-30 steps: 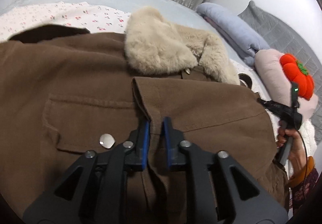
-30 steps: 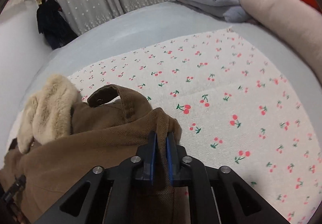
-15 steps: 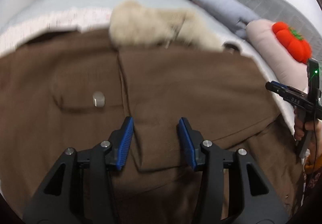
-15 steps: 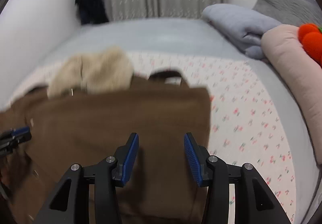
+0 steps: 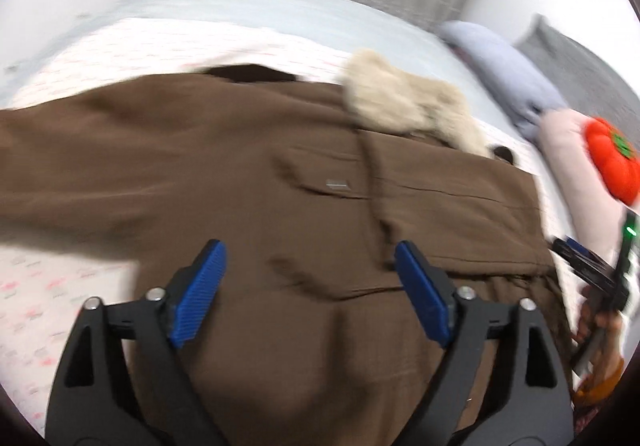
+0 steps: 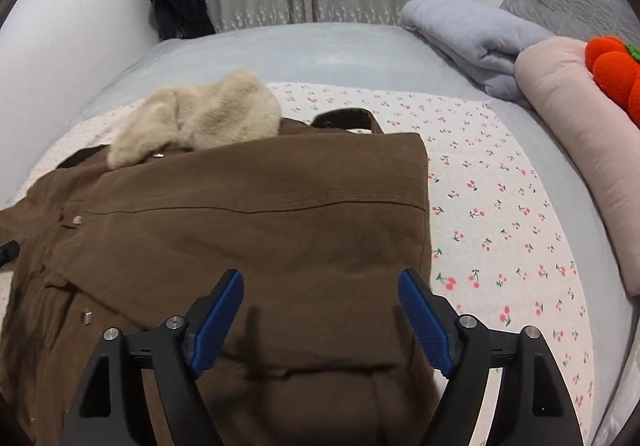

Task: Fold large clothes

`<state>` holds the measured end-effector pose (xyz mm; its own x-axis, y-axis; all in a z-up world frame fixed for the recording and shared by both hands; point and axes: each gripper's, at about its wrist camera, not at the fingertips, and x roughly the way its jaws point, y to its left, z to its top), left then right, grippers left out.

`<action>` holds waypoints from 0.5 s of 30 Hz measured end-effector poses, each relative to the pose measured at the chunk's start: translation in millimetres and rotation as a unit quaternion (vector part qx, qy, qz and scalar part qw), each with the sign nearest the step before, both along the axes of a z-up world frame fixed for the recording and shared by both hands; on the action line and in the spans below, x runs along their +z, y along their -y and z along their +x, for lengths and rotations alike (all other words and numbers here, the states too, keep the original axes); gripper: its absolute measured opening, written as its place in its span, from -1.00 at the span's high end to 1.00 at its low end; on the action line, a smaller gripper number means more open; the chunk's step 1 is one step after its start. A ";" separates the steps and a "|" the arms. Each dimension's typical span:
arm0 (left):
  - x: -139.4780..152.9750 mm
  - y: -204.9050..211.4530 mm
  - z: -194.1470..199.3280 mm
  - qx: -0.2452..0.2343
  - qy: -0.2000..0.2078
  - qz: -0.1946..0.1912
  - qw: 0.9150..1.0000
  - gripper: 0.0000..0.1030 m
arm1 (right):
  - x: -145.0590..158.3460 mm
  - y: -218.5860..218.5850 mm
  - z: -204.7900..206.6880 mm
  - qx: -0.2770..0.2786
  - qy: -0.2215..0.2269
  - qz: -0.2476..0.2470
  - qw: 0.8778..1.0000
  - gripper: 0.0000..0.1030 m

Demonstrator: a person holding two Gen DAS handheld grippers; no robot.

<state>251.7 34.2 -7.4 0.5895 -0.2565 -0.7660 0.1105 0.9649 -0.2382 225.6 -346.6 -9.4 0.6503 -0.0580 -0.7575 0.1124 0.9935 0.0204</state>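
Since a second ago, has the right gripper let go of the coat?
Yes. The right gripper has opened and pulled back; the coat now lies flat on the cherry sheet.

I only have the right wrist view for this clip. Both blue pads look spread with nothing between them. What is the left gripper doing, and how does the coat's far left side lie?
Observer: The left gripper is open too, over the brown coat, gripping nothing.
Operator: And the left sleeve?
Observer: It stretches out flat toward the left across the cherry-print sheet, not folded in; the frame is blurred.
Operator: Is the right gripper visible from there?
Observer: Only at the right edge: the right gripper shows as a dark body with a green light, held in a hand.
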 end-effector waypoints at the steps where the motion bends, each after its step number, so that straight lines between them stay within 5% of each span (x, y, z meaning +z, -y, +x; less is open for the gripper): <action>1: 1.7 -12.9 -1.5 0.024 0.000 0.012 1.000 -0.80 | 1.1 -5.2 -3.9 0.008 0.003 0.002 1.000 -0.60; 5: -0.7 -70.9 -1.9 0.109 0.001 0.025 0.994 -0.81 | 2.7 -21.7 -13.4 0.030 0.018 -0.006 0.999 -0.60; 15: -17.6 -197.2 7.3 0.305 0.051 0.032 0.950 -0.81 | -16.5 -30.4 -15.1 0.044 0.030 0.031 0.998 -0.60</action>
<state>259.0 231.4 -25.0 0.6862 0.2014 -0.6990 -0.4543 0.8691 -0.1956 210.5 -316.2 -25.9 0.6947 0.0478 -0.7177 0.0210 0.9960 0.0867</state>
